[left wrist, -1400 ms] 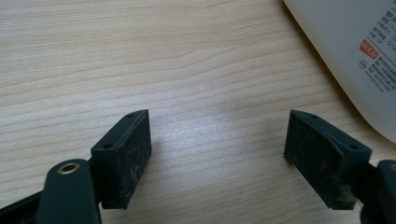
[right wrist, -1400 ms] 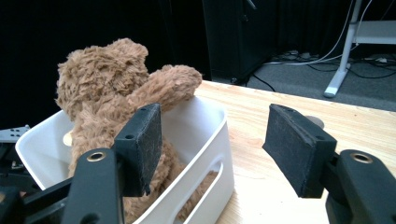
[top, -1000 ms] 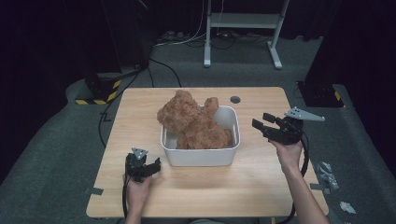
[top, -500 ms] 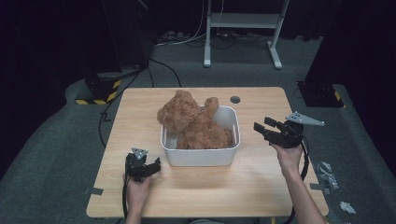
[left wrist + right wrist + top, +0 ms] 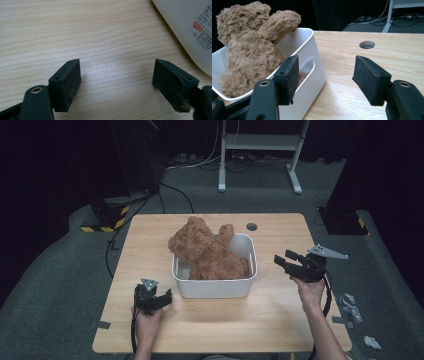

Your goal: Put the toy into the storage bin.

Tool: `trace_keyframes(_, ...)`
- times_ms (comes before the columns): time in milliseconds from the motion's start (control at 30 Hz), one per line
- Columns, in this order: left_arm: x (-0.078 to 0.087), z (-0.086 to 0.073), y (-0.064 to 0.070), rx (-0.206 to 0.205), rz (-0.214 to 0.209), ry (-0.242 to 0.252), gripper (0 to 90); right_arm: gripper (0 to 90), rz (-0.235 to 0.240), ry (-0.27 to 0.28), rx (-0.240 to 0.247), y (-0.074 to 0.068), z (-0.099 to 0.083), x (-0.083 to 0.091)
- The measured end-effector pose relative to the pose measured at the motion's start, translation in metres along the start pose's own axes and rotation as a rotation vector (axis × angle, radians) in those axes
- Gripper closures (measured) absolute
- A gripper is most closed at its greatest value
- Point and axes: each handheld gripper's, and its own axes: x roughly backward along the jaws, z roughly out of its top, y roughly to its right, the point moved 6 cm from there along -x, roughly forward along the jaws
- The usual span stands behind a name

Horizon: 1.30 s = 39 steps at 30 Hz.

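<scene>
A brown plush teddy bear point(image 5: 207, 249) sits in a white plastic bin point(image 5: 212, 287) at the middle of the wooden table point(image 5: 280, 315); its head and one arm stick up over the rim. In the right gripper view the bear point(image 5: 249, 50) fills the bin point(image 5: 312, 75) at left. My right gripper point(image 5: 286, 261) hovers just right of the bin, open and empty, with its jaws pointing toward it. Low over the tabletop, my left gripper point(image 5: 161, 299) rests open and empty near the bin's front left corner point(image 5: 190, 32).
A round cable hole point(image 5: 252, 226) lies in the table behind the bin. A white desk frame point(image 5: 260, 150) and cables stand on the grey floor beyond the table. Small grey parts point(image 5: 350, 302) lie on the floor at right.
My right gripper has drifted slightly down and away from the bin. The left gripper and the bear have stayed still.
</scene>
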Motion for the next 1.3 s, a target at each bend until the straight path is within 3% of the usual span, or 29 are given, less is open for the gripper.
trace_keyframes(1300, 0.000, 0.000, 0.000, -0.002, -0.002, -0.001, 22.7, 38.2, -0.038, -0.048, -0.047, 0.019, -0.033, -0.010)
